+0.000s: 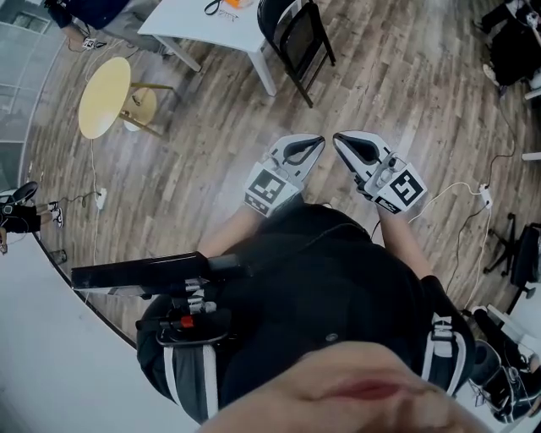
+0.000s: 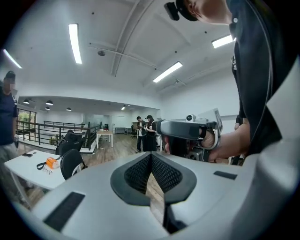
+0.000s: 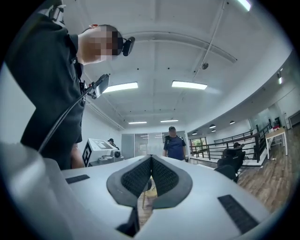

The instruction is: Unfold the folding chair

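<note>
Nothing of the unfolding is done yet. The folding chair stands well ahead of the person, across the wooden floor, just beside a leg of the white table. It looks closed flat, black frame and seat together, though from this steep angle I cannot tell how it is propped.

The left tool and the right tool are held side by side in front of the person's chest, tips toward the chair. Each has its jaws pressed together with nothing between them, as both gripper views show. The whole job remains: walk up, take hold of the chair, spread seat and back, and set it on its legs.

The boards between person and chair are bare, so the approach is open. A yellow round-topped stool stands off to the left, and a white cable trails across the floor on the right. The tight edge is the table leg next to the chair. I judge the chair needs drawing clear of it before it is opened.
</note>
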